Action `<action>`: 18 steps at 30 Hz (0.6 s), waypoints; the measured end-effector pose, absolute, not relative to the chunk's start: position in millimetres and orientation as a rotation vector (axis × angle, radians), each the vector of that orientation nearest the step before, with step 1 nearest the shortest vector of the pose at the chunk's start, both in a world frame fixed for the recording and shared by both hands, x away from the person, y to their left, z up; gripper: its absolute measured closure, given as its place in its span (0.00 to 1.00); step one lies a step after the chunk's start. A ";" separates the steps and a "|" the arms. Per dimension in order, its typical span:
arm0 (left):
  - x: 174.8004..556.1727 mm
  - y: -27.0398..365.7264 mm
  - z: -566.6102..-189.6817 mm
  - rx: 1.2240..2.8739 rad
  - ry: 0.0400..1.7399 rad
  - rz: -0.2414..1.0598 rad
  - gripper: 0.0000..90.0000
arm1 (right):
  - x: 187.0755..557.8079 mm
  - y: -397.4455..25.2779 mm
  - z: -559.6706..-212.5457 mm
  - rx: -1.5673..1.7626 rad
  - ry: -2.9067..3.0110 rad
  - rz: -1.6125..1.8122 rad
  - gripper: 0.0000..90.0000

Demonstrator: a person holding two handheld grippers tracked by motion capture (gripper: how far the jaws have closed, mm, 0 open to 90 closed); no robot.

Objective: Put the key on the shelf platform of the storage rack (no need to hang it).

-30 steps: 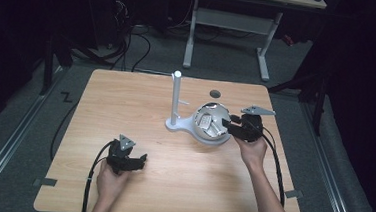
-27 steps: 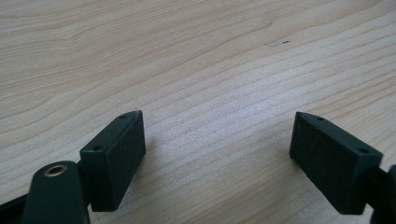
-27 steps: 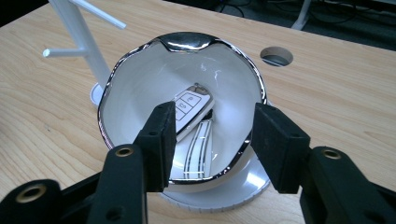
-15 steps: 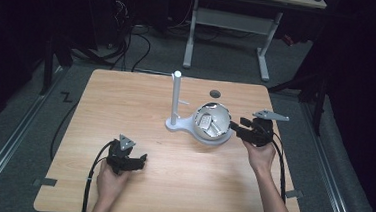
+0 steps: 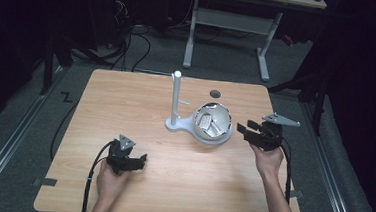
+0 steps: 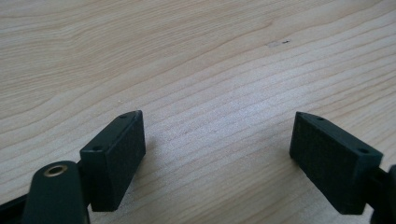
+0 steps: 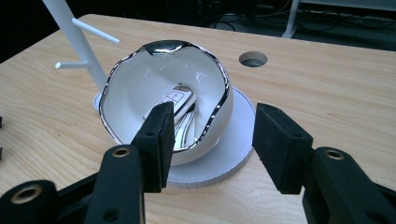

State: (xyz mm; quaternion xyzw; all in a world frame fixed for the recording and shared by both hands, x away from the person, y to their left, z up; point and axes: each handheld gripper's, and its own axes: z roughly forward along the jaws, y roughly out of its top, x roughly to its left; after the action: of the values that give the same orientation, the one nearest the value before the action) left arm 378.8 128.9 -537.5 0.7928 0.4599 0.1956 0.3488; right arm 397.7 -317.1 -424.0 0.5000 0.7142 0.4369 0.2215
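A white bowl [image 5: 214,123] [image 7: 140,88] with a wavy silver rim sits on the round base of a white stand [image 5: 175,102] [image 7: 77,42] in the middle of the table. Inside the bowl lies a white key fob [image 5: 205,120] [image 7: 173,100]. My right gripper [image 5: 246,130] [image 7: 212,142] is open with nothing between its jaws, just right of the bowl and apart from it. My left gripper [image 5: 137,161] [image 6: 217,156] is open over bare wood near the front left of the table.
The wooden table [image 5: 126,101] has a round cable hole [image 5: 215,94] [image 7: 252,59] behind the bowl. The stand has short pegs sticking out of its post. Cables trail from both grippers toward the front edge. Dark floor and desk legs lie beyond the table.
My right gripper has drawn back to the right, away from the bowl, and now stands open beside it. The left gripper has stayed put.
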 end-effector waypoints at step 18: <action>378.8 128.8 -537.5 2.054 1.192 0.507 0.21 | 370.3 -341.2 -426.3 1.397 1.938 1.222 0.58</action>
State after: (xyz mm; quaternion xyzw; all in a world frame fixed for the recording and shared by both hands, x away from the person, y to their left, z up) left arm 378.8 128.8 -537.5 0.7927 0.4601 0.1955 0.3489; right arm 370.3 -341.2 -426.3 0.5070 0.7033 0.4435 0.2273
